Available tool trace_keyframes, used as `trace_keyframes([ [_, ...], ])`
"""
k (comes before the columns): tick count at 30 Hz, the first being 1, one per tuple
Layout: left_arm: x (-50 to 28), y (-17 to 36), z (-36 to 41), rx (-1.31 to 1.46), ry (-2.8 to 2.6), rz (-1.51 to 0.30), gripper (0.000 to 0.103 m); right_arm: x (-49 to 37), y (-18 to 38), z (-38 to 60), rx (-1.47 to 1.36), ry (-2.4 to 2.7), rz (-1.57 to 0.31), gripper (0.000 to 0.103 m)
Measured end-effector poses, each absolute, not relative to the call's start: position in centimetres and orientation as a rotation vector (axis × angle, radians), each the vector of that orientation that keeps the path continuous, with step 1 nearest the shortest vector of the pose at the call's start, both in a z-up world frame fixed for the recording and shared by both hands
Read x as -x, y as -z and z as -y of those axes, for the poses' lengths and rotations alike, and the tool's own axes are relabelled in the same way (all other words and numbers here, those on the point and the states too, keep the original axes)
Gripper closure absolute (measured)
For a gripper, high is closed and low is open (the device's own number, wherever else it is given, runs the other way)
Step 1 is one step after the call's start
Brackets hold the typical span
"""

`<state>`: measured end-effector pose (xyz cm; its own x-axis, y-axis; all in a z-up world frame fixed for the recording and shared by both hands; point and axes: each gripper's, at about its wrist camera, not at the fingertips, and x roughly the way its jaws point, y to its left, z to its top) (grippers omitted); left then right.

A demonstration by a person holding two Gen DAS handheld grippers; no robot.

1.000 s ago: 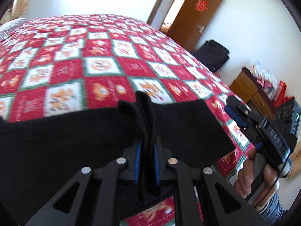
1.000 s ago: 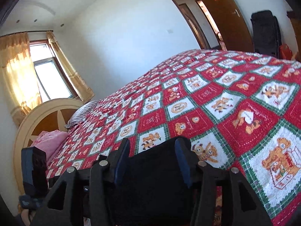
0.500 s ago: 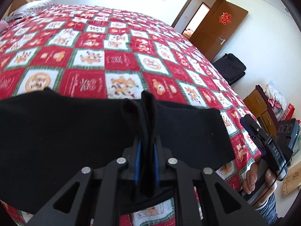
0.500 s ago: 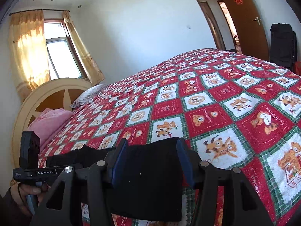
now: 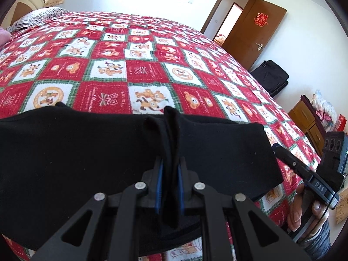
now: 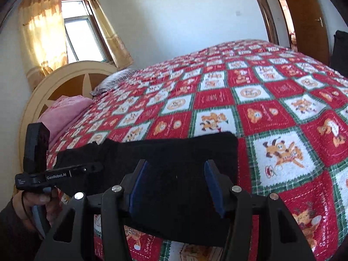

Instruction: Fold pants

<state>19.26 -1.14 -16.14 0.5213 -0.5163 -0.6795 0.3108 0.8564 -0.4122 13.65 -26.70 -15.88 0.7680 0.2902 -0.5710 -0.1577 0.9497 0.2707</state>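
Note:
The black pants lie across the near edge of the bed, spread left to right. My left gripper is shut on a bunched fold of the pants, which sticks up between its blue pads. In the right wrist view the pants lie flat under my right gripper, whose jaws stand wide open above the cloth and hold nothing. The right gripper's body shows at the right edge of the left wrist view, held in a hand.
A red, white and green quilt covers the bed. A pink pillow and rounded headboard are at its head. A brown door, black bag and wooden dresser stand right of the bed.
My left gripper has lifted and tilted while holding the fold, so the pants lie farther onto the bed. My right gripper has stayed open over the cloth and drawn back slightly.

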Motion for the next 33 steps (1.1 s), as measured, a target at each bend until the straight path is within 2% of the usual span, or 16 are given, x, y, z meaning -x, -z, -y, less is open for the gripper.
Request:
trace_keyframes([
  [3, -19.3, 16.7, 1.4, 0.236, 0.492, -0.903, 0.090, -14.5, 17.3, 26.8, -0.220, -0.229, -0.732, 0.047],
  [6, -19.2, 17.1, 1.5, 0.223, 0.484, -0.901, 0.085, -14.9, 18.2, 26.7, -0.217, -0.219, -0.777, 0.047],
  [12, -19.2, 17.2, 1.4, 0.225, 0.486, -0.890, 0.084, -14.6, 18.0, 25.6, -0.116, -0.190, -0.771, 0.047],
  [18, -19.2, 17.4, 1.2, 0.243, 0.497, -0.885, 0.083, -12.6, 16.6, 22.9, -0.006, -0.246, -0.684, 0.047],
  [27, -19.0, 17.3, 0.8, 0.241, 0.508, -0.884, 0.080, -11.7, 18.9, 18.1, 0.092, -0.370, -0.800, 0.047],
  [30, -18.6, 17.0, 0.5, 0.223, 0.509, -0.878, 0.076, -11.6, 19.0, 18.4, 0.079, -0.375, -0.804, 0.047],
  [33, -17.8, 16.7, -0.2, 0.202, 0.495, -0.855, 0.059, -11.6, 18.5, 18.8, 0.042, -0.386, -0.793, 0.047],
])
